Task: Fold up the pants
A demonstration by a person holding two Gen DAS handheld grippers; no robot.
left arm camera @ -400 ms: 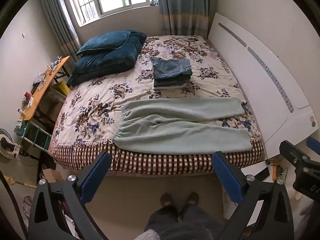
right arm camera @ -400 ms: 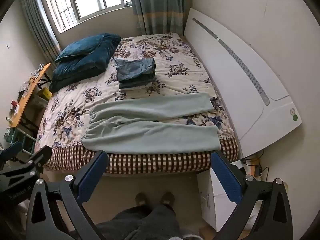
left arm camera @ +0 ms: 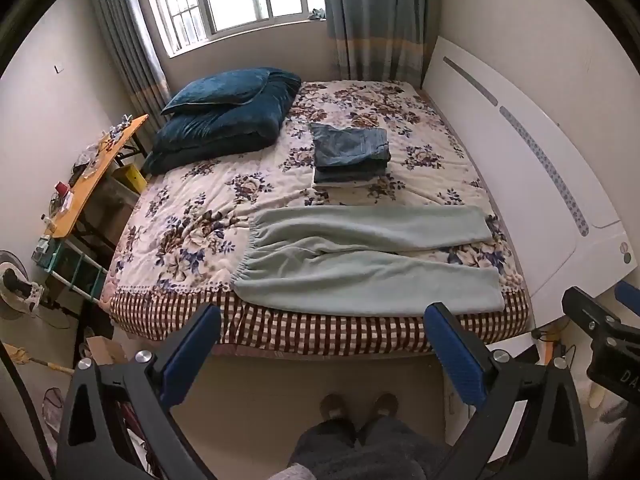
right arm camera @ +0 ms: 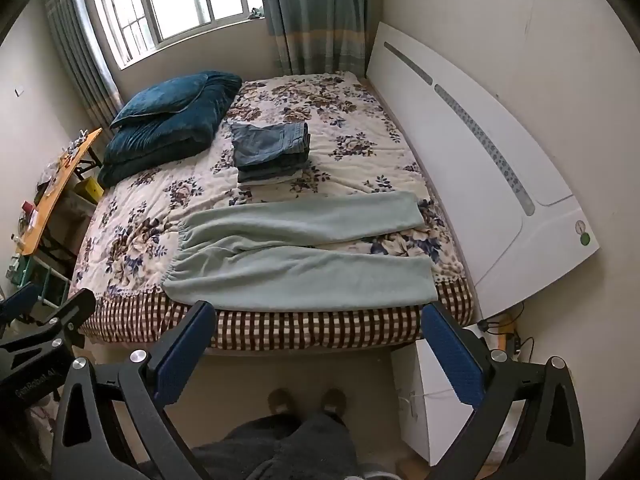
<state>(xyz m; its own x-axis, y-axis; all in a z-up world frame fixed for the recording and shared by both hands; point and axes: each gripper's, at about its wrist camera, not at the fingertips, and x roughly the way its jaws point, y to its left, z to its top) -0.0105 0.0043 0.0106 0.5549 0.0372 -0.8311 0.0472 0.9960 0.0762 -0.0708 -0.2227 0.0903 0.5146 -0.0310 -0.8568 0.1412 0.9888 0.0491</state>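
Observation:
Pale green pants (left arm camera: 360, 264) (right arm camera: 296, 252) lie flat along the near edge of the bed, waistband to the left, both legs stretched right and slightly apart. My left gripper (left arm camera: 322, 316) hangs open in front of the bed, well short of the pants, nothing between its blue pads (left arm camera: 452, 356). My right gripper (right arm camera: 318, 314) is also open and empty, held above the floor before the bed edge, its blue pads (right arm camera: 448, 352) wide apart. Each gripper shows at the edge of the other's view.
A stack of folded jeans (left arm camera: 350, 152) sits mid-bed behind the pants. Dark blue pillow and quilt (left arm camera: 224, 120) lie at the far left. A white headboard (left arm camera: 520, 168) bounds the right side, a cluttered orange table (left arm camera: 92, 176) the left. The person's feet (left arm camera: 360, 408) stand below.
Both views have shifted very slightly; the pants and the open grippers stand as before.

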